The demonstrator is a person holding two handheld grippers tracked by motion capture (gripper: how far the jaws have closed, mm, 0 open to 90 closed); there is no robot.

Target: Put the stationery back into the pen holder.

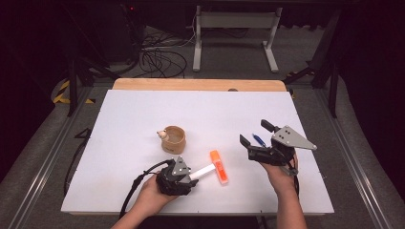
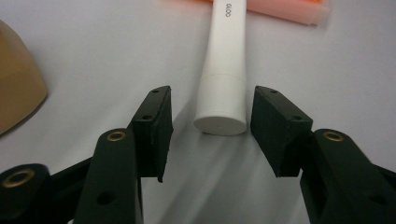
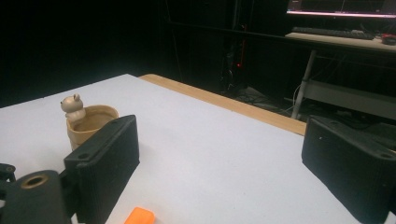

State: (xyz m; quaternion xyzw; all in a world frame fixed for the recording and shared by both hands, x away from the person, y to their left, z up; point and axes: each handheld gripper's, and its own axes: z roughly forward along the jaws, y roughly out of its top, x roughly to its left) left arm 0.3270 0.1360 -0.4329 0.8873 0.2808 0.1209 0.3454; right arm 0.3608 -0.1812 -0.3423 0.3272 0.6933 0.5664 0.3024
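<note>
A white cylindrical pen lies on the white table, its far end touching an orange highlighter. My left gripper rests low at the table's front, pointing right. In the left gripper view its jaws stand on either side of the white pen's near end, with a gap on each side, so it is open. The highlighter lies across the top. My right gripper is held above the table at the right, open and with nothing between its jaws.
A small wooden cup with a little bear figure on its rim stands mid-table, also seen as the cup at left. A blue pen lies under the right gripper. A wooden strip borders the table's far edge.
</note>
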